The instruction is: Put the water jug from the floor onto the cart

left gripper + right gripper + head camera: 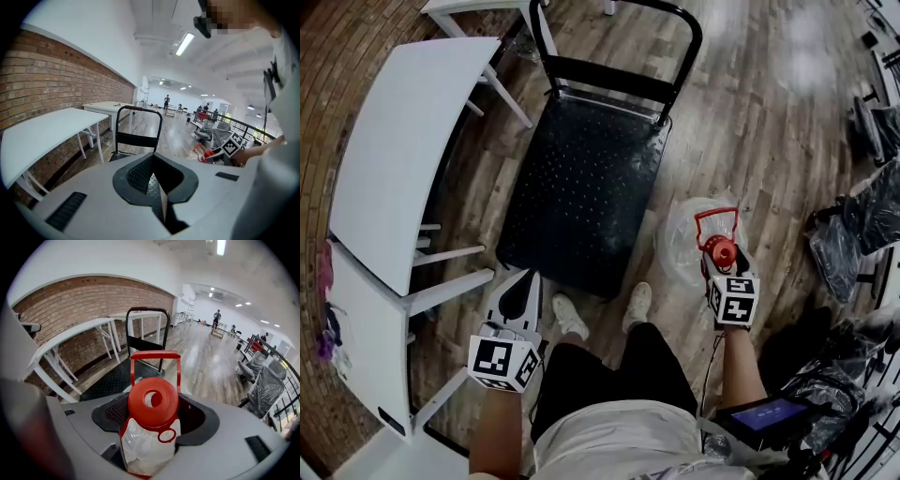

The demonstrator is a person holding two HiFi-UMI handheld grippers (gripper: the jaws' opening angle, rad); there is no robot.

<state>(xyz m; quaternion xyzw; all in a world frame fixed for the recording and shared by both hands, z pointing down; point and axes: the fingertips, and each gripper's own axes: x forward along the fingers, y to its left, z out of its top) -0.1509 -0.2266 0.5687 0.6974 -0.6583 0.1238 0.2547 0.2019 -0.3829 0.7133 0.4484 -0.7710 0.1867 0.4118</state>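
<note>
**Beside the cart, jug gripped but not yet loaded**

Right of the cart's [581, 187] near corner, over the wooden floor [750, 122], the water jug [687, 246] sits in my right gripper [723, 261], which is clamped on its neck just under the red cap. I judge the pickup made and the loading not yet done. The black deck is bare, and the jug has to travel left across to it and be set down and released. From the head view I cannot tell whether the jug's base is clear of the floor.

My left gripper [517, 295] hangs off the deck's near left corner, beside the white surface [412, 141], with its jaws together and nothing between them.

Only the head view shows how the jug lies relative to the cart, near it but outside its edge. The right gripper view alone shows the grip, with the jaws on either side of the clear neck and the red carry handle upright, and the cart lying ahead. The left gripper view settles its closed, empty jaws and shows the cart's push handle standing upright.
</note>
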